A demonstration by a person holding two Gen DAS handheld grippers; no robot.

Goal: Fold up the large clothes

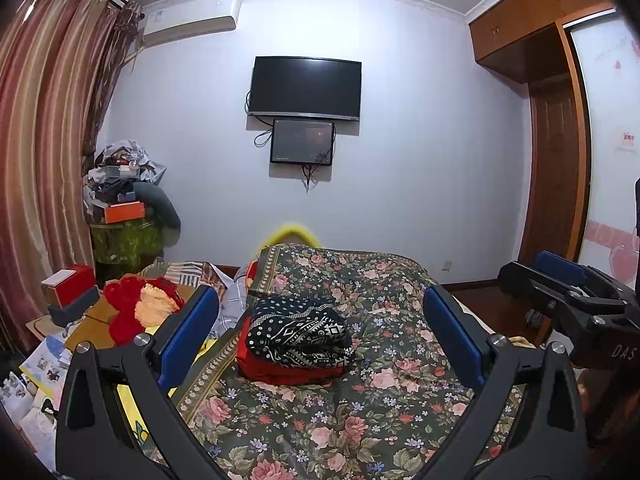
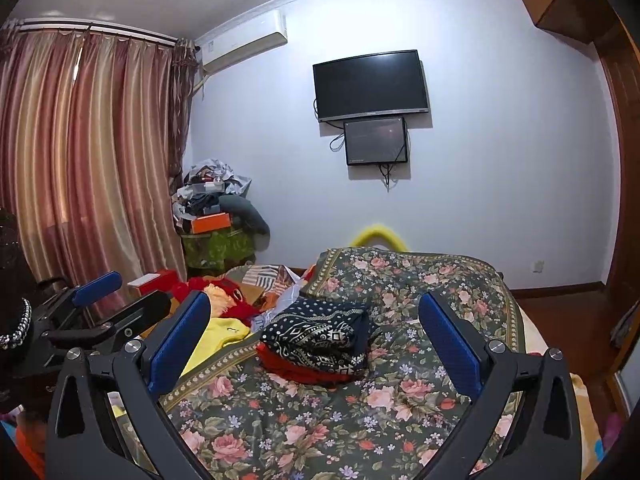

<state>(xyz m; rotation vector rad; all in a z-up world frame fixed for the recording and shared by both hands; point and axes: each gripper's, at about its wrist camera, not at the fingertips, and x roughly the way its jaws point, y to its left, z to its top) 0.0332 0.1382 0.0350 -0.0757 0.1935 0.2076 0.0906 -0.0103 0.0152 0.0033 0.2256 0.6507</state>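
Left tool (image 1: 321,308) spread wide, holding nothing, raised over the bed (image 1: 384,404) and aimed at the far wall. Straight ahead between the two blue pads, a finished stack: navy patterned garment (image 1: 298,334) folded on top of a red garment (image 1: 280,374), resting on the flowered bedspread. To the left, beside the bed, a loose heap of red and yellow clothes (image 1: 138,310), not folded. Probably the moment between two pieces, so judging the next one to come from that heap. Advice for this step: pinch one edge only, near a shoulder or a hem, lift until the cloth hangs free, then lay it flat on the bare flowered part in front of the stack, not over it. Soft bedspread with some wrinkles, so better to smooth before folding. Behind, a black TV (image 1: 305,87) on the pale wall, a striped curtain (image 1: 44,140) at left, a wooden wardrobe (image 1: 554,184) at right.

Right tool (image 2: 316,310) also fully apart and empty, at similar height. Same stack a little right of centre here, corners fairly square. A yellow garment (image 2: 218,332) lying just beside the bed edge at left, likely the nearest candidate. Worth keeping both tools level when spreading a large piece.
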